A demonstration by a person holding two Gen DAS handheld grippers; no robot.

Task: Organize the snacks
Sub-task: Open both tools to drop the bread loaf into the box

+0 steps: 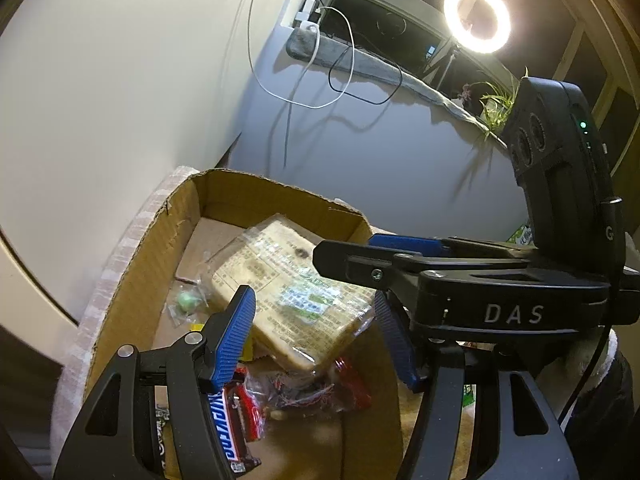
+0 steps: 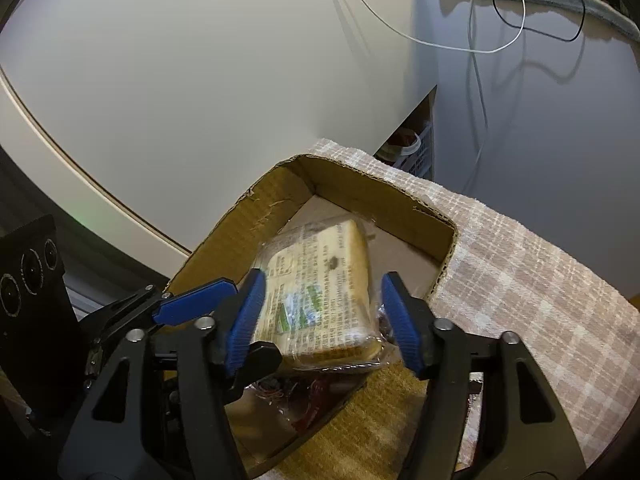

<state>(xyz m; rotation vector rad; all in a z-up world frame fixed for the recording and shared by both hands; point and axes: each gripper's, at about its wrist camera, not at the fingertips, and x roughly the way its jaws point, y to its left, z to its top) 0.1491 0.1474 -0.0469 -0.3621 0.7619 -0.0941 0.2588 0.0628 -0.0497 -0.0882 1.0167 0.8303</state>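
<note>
A clear-wrapped pack of sliced bread (image 1: 288,280) (image 2: 320,292) lies tilted in an open cardboard box (image 1: 280,190) (image 2: 360,184), on top of red-wrapped snacks (image 1: 316,394) (image 2: 312,396). My right gripper (image 2: 324,280) straddles the pack with its jaws apart. The left pad is at the pack's edge and the right pad stands clear, so it is open. My left gripper (image 1: 312,300) hovers open over the box's near end and holds nothing. A Snickers bar (image 1: 226,432) lies under its left finger, and a green wrapped candy (image 1: 188,300) sits on the box floor.
The box rests on a checked cloth (image 2: 520,272) against a pale wall. White and black cables (image 1: 320,92) hang down behind it. A ring light (image 1: 478,16) and a potted plant (image 1: 496,104) stand at the back right. The right gripper's body (image 1: 520,292) crowds the box's right side.
</note>
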